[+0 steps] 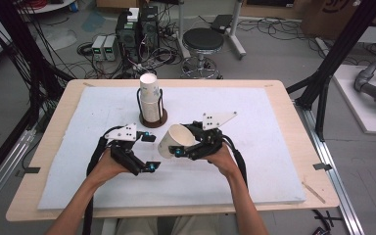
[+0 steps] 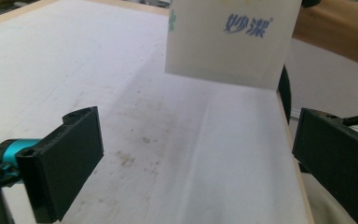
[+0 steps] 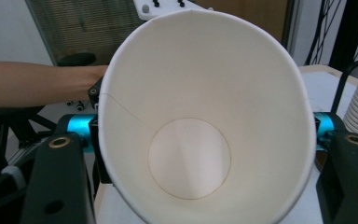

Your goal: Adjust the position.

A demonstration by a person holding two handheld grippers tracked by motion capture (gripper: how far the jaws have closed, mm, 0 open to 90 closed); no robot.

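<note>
White foam pad (image 1: pixel 254 171) covered the tabletop (image 1: pixel 54 132). Left gripper (image 1: pixel 149 152) sat low over it, jaws wide apart, nothing between them. Behind it, stack of paper cups (image 1: pixel 149 98) stood upright in a round brown holder (image 1: pixel 152 121). Paper cup (image 1: pixel 175 140) was off the pad, just right of the left gripper, clamped in the right gripper (image 1: pixel 185 147): jaws pressed on opposite sides, squeezing the rim oval. Cup lay tipped sideways, mouth toward the left gripper. Plain white inside, round flat bottom, one wall seam; outside white with blue printed characters.
</note>
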